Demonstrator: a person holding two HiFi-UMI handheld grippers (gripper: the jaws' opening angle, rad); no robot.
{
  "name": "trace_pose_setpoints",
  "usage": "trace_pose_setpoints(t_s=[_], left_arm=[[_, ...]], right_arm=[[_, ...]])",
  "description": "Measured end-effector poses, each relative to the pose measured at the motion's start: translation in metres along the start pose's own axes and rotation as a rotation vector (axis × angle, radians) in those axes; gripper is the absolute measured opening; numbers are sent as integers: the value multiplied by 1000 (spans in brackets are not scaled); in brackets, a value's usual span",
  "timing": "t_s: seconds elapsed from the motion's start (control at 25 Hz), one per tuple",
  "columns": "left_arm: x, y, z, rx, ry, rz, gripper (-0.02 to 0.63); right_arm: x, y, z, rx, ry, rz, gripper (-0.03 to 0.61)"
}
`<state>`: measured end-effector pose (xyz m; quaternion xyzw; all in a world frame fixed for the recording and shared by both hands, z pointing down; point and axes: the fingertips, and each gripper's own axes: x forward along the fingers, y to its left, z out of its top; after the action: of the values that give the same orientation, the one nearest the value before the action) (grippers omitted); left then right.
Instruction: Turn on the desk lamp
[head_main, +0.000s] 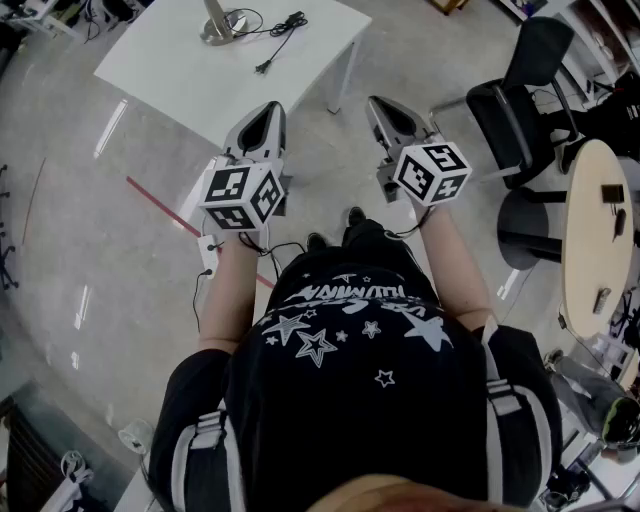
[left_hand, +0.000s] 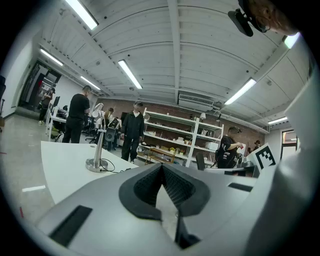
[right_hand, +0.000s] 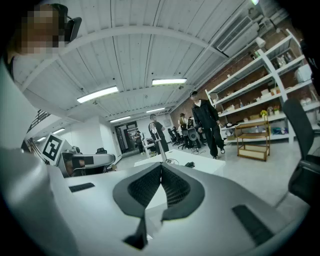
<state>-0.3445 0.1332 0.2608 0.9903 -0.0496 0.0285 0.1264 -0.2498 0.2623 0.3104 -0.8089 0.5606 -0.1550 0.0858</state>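
While both tools are held out side by side in the middle of the head view, the desk lamp (head_main: 214, 28) stands well apart from them at the top edge of the frame. Only its round metal base and the foot of its stem show there, on the far part of one white table (head_main: 170, 75). One black cable (head_main: 285, 24) loops from the base and ends in a plug lying on the tabletop.

The left gripper (head_main: 266, 110) has its jaws pressed together with nothing between them, and the right gripper (head_main: 378, 103) is likewise closed on nothing. Grey floor (head_main: 70, 230) lies between the two grippers and the table, crossed by one red line (head_main: 160, 205). What looks like a white power strip (head_main: 208, 252) sits just below the left gripper.

One black office chair (head_main: 515, 110) stands at the upper right, and one pale round table (head_main: 590, 230) at the right edge.

At least four people (left_hand: 77, 117) stand beyond the table in the left gripper view, before white shelving (left_hand: 175, 135)
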Motion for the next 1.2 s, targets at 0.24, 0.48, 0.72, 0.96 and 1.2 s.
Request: trace_pose_setpoints(t_s=[0.24, 0.48, 0.72, 0.96, 1.2], left_arm=[[8, 7, 3, 12, 5, 13, 9], [30, 21, 1, 4, 16, 64, 9], [74, 21, 4, 22, 15, 123, 9], [117, 27, 5, 8, 10, 215, 9], [158, 26, 2, -2, 19, 272, 9]], right_arm=[[18, -11, 9, 2, -9, 10, 5], [51, -29, 20, 4, -4, 65, 5], [84, -73, 35, 36, 1, 117, 5], [115, -120, 56, 44, 14, 181, 5], [137, -163, 67, 64, 38, 227, 5]])
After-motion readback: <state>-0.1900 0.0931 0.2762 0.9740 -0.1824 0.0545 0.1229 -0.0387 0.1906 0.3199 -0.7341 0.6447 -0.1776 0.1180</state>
